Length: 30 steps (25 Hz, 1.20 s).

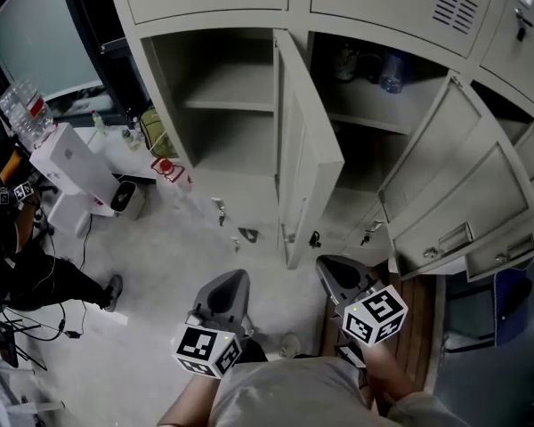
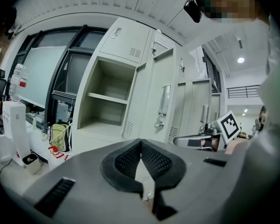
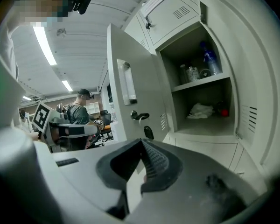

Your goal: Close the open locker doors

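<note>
Left gripper (image 1: 233, 283) and right gripper (image 1: 336, 272) hung at six o'clock, jaws pressed together and empty, middle locker door (image 1: 307, 149) at twelve and right locker door (image 1: 449, 189) at two gaping, and a hard shove might bounce them back open.

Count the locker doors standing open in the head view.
3: the centre door edge-on beside the empty compartment; the rear right door beside the bottle shelf; the front right door overlapping it. Others may be out of frame.
</note>
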Motion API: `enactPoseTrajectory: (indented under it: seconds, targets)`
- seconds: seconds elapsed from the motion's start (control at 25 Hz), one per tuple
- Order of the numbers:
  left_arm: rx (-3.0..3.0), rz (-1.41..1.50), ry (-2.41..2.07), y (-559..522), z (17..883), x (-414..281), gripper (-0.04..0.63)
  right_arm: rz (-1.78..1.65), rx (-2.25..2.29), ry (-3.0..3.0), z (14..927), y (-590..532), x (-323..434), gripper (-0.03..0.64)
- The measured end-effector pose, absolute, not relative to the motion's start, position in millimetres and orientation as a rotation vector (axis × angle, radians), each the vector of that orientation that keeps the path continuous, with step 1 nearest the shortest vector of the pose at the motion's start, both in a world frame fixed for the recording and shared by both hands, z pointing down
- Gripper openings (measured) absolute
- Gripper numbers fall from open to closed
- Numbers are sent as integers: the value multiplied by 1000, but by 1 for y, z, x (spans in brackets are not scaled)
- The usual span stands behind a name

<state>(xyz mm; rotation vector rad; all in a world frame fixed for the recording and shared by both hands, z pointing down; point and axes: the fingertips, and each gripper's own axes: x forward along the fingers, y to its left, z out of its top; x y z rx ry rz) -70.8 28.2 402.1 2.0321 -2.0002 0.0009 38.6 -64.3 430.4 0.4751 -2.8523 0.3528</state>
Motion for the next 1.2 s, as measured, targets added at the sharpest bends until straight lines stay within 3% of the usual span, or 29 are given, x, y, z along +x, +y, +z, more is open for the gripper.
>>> enactPoseTrajectory:
  seconds: [1.2]
  targets:
    - [2041, 11, -1938, 16, 417, -137, 15, 371, 421, -2841, 440, -52, -45, 28]
